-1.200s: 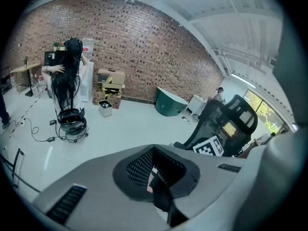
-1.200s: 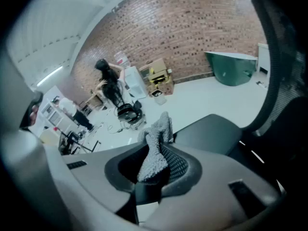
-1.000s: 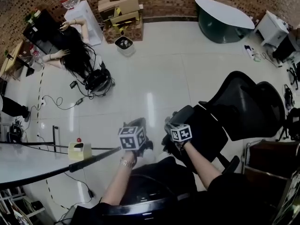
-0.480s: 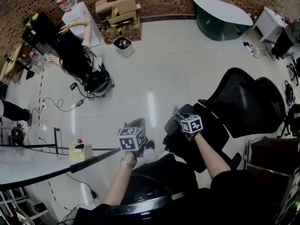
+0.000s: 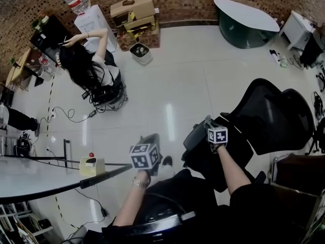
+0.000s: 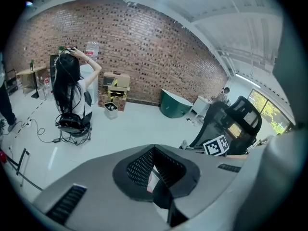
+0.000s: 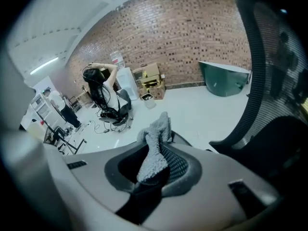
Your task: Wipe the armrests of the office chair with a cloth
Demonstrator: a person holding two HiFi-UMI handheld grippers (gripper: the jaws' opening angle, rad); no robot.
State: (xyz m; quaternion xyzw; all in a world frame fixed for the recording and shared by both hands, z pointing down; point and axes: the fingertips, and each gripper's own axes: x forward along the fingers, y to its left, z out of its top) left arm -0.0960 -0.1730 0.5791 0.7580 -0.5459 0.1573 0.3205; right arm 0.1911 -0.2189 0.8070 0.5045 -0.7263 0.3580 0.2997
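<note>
The black office chair [image 5: 266, 117] stands at the right of the head view, its mesh back [image 7: 269, 76] filling the right side of the right gripper view. My right gripper [image 5: 208, 122] is shut on a grey fluffy cloth [image 7: 155, 146], whose free end sticks out past the jaws over the chair's dark armrest [image 5: 195, 135]. I cannot tell whether the cloth touches the armrest. My left gripper [image 5: 151, 139] hangs over the floor left of the chair, apart from it. Its jaws [image 6: 156, 173] are shut with nothing in them.
A person with long dark hair [image 5: 86, 65] sits at the back left, arms raised, beside a water dispenser [image 5: 84, 6] and cardboard boxes [image 5: 134, 9]. A small bin [image 5: 141, 51] stands nearby. A white table [image 5: 35, 179] lies at my left, a round table [image 5: 246, 15] far right.
My right gripper has moved right and a little up along the armrest toward the chair back, cloth still held. The left gripper has barely moved. The person at the back has raised both arms.
</note>
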